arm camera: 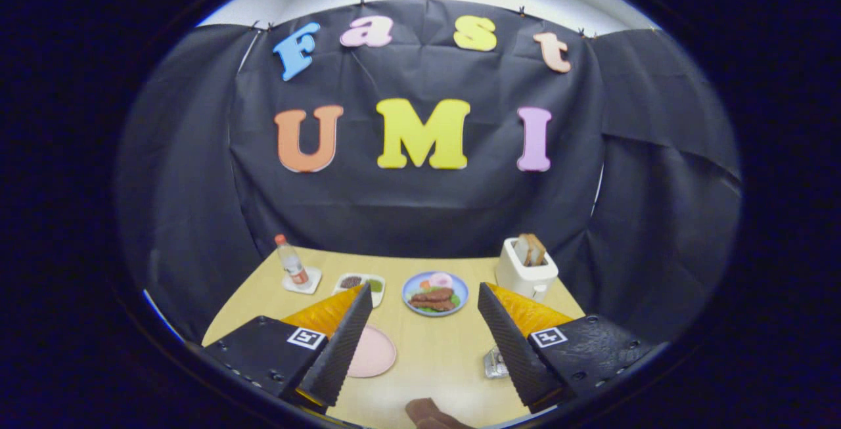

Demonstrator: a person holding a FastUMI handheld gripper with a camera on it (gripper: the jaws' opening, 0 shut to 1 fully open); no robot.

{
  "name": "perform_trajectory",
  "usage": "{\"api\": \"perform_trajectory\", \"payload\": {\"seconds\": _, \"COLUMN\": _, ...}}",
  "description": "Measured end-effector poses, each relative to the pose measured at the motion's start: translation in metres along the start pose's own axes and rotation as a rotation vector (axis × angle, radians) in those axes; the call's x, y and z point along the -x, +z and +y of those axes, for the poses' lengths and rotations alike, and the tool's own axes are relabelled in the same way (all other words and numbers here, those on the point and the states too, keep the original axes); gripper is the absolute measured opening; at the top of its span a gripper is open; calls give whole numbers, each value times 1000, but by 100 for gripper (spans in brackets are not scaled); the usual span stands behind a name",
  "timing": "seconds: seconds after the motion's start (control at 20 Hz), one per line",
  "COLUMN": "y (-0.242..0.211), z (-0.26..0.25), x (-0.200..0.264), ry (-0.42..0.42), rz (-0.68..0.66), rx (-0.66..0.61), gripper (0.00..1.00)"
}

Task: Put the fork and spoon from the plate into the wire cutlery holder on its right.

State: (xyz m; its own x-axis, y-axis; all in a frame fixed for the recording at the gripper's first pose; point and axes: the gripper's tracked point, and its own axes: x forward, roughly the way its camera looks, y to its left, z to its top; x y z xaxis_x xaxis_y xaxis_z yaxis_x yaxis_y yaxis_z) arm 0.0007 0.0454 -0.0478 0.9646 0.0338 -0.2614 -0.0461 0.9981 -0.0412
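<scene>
Your tongs (425, 324) hang wide open and empty above the bench (433, 357). The pink plate (374, 352) looks bare; the wire holder (494, 363) peeks beside the right finger, contents hidden. Stage undetermined.

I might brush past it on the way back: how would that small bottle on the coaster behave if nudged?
The bottle is tall and narrow, so it probably tips easily. It looks like clear plastic, likely light. Its white coaster may slide along. The gripper is open, well short of it.
</scene>
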Motion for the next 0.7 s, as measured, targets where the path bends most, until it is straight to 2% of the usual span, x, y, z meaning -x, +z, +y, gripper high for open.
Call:
{"api": "perform_trajectory", "payload": {"seconds": 0.15, "y": 22, "z": 19, "x": 31, "ry": 29, "rz": -147, "rx": -30, "gripper": 97}}
{"api": "perform_trajectory", "payload": {"seconds": 0.3, "y": 41, "z": 19, "x": 62, "ry": 15, "rz": -286, "rx": 25, "gripper": 97}}
{"api": "perform_trajectory", "payload": {"seconds": 0.5, "y": 46, "z": 18, "x": 98, "ry": -3, "rz": -319, "rx": 42, "gripper": 96}}
{"api": "perform_trajectory", "payload": {"seconds": 0.7, "y": 46, "z": -3, "x": 104, "ry": -57, "rz": -318, "rx": 13, "gripper": 95}}
